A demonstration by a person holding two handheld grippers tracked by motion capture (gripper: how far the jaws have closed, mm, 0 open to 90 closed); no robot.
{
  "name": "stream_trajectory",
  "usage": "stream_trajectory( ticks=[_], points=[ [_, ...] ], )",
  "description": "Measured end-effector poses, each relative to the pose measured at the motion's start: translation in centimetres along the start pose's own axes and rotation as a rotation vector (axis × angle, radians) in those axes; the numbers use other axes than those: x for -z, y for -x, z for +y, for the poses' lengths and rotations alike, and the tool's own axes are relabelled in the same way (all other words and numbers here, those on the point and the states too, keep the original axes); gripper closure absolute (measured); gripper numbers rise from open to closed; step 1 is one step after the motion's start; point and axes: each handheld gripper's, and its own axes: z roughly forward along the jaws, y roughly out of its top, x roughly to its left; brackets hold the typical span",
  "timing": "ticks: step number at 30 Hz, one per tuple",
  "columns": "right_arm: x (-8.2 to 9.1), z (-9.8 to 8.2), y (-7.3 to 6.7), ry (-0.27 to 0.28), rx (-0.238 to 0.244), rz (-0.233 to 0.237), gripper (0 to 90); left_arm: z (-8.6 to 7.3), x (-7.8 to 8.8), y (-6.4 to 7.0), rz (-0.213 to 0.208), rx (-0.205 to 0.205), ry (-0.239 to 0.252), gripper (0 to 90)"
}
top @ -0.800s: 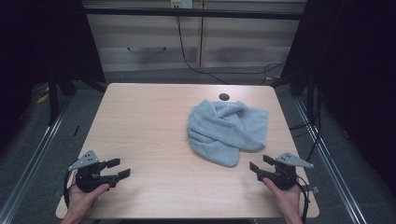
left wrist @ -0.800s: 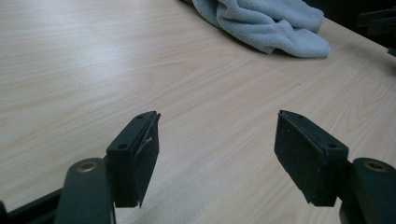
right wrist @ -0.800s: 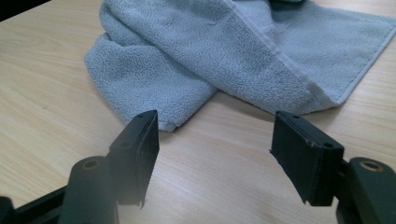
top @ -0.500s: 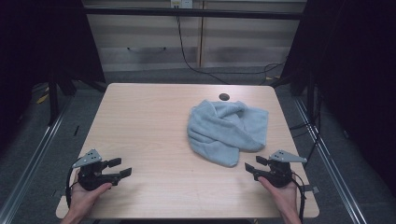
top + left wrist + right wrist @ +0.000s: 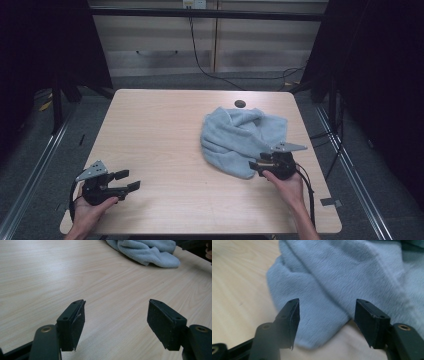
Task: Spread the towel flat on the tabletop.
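1. A crumpled light-blue towel [image 5: 242, 142] lies on the right half of the pale wooden worktop [image 5: 160, 135], just in front of a small dark round cable hole [image 5: 240, 104] near the far edge

2. The right gripper [image 5: 256, 167] sits at the towel's near corner, fingers [image 5: 291, 322] spread wide; in the right gripper view the corner [image 5: 322, 332] lies between them, flat on the wood and not pinched

3. The left gripper [image 5: 127, 181] hovers over bare wood at the near left corner, well apart from the cloth; its fingers [image 5: 72, 323] stand equally wide with nothing between them, and the towel's near fold [image 5: 150, 253] shows far off at the top of the left gripper view

4. Judged from this, the step in hand is a first pinch on the towel's corner, ahead of spreading or folding it

5. Risk: the fingers may close above the pile and slide off, since the corner lies flush with the worktop

6. Risk: they may catch two layers where the cloth doubles over, so a lift would drag the whole bundle rather than open it

7. Risk: pulling with one gripper alone could sweep the towel off the worktop's right edge, which is near
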Motion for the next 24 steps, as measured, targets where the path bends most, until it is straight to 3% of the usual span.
stream_trajectory(
  ticks=[5, 8, 12, 16, 17, 20, 24],
  points=[
    [-3.0, 2.4, 2.4, -0.057, 0.013, -0.029, 26.3, 0.0, -0.1, -0.1, -0.003, -0.001, -0.004, 30.6],
    [-4.5, 2.7, 3.1, -0.099, 0.013, -0.037, 24.8, 0.0, 0.0, -0.2, -0.002, -0.003, -0.001, 30.6],
    [-5.6, 2.6, 3.6, -0.116, -0.001, -0.044, 24.4, -0.1, 0.1, -0.2, 0.000, -0.002, 0.000, 30.5],
    [-6.4, 1.6, 3.5, -0.137, 0.018, -0.068, 38.0, -0.2, 0.2, -0.3, 0.002, -0.001, -0.001, 30.4],
    [-6.3, 1.5, 3.6, -0.134, 0.008, -0.076, 45.6, -0.2, 0.2, -0.4, 0.003, 0.000, -0.001, 30.4],
    [-5.7, 1.2, 4.0, -0.124, -0.042, -0.017, 66.1, -0.2, 0.2, -0.4, 0.005, 0.002, -0.002, 30.4],
    [-5.2, 0.8, 3.0, -0.137, -0.053, 0.019, 74.7, -0.2, 0.1, -0.3, 0.008, 0.005, -0.002, 30.4]
  ],
)
